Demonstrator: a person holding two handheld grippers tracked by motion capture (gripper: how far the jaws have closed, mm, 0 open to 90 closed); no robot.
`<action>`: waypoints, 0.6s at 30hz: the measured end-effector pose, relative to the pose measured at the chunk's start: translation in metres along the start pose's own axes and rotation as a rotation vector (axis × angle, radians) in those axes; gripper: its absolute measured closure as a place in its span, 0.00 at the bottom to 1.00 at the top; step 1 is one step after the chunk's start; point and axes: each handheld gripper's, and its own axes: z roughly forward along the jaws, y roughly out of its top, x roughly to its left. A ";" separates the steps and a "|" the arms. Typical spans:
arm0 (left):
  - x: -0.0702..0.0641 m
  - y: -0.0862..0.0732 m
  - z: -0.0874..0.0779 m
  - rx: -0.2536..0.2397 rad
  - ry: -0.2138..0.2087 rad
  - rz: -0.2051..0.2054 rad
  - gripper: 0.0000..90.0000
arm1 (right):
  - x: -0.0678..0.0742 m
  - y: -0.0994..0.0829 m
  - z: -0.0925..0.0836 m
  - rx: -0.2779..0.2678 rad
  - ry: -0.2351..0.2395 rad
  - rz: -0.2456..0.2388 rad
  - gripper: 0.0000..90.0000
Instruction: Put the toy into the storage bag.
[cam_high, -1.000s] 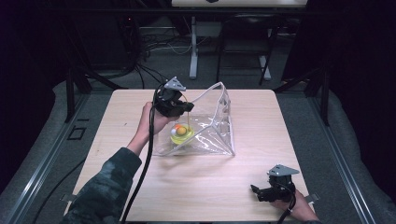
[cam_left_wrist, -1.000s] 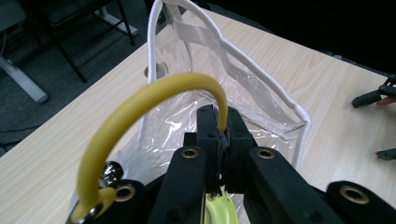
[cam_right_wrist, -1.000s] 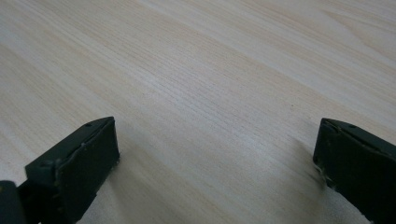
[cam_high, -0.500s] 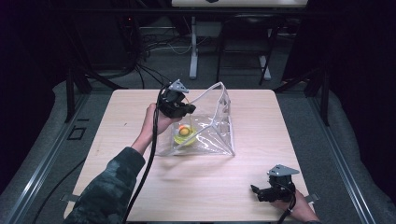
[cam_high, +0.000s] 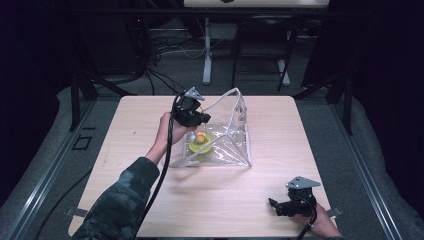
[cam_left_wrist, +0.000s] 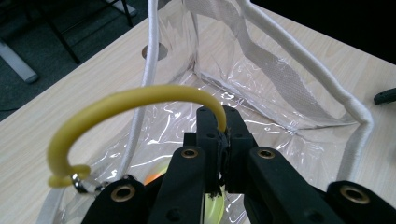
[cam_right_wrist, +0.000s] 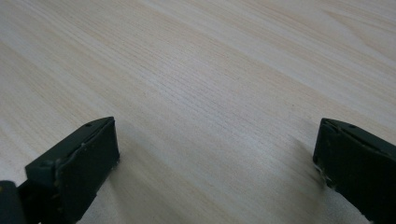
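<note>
A clear plastic bag (cam_high: 227, 145) with white rope handles (cam_high: 227, 96) stands open on the wooden table (cam_high: 150, 200). Inside it lies a yellow and orange item (cam_high: 200, 141). My left gripper (cam_high: 192, 114) hovers over the bag's left side, shut on a yellow rubber loop (cam_left_wrist: 140, 95). The loop arches left from the left gripper (cam_left_wrist: 223, 126) to a small metal ring (cam_left_wrist: 80, 183). Below the jaws the orange and yellow item (cam_left_wrist: 154, 177) shows through the plastic. My right gripper (cam_high: 287, 205) rests open at the table's front right corner. Bare wood lies between the right gripper's (cam_right_wrist: 215, 154) fingers.
One white handle (cam_left_wrist: 303, 70) runs along the bag's far rim in the left gripper view. Cables and metal stand legs (cam_high: 206, 55) sit on the floor behind the table. Dark frame rails (cam_high: 75, 100) flank both sides.
My left gripper has drifted slightly right and lower over the bag, with the yellow loop in it. The right gripper has not moved.
</note>
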 end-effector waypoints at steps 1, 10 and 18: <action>0.000 -0.001 0.001 0.006 0.001 0.001 0.98 | 0.000 0.000 0.000 0.000 0.000 0.000 0.00; 0.004 -0.005 0.002 0.013 -0.015 -0.037 0.98 | 0.000 0.000 0.000 0.002 -0.001 0.001 0.00; 0.005 -0.007 -0.003 0.028 -0.012 -0.060 0.89 | 0.000 0.000 0.000 0.002 -0.001 0.002 0.00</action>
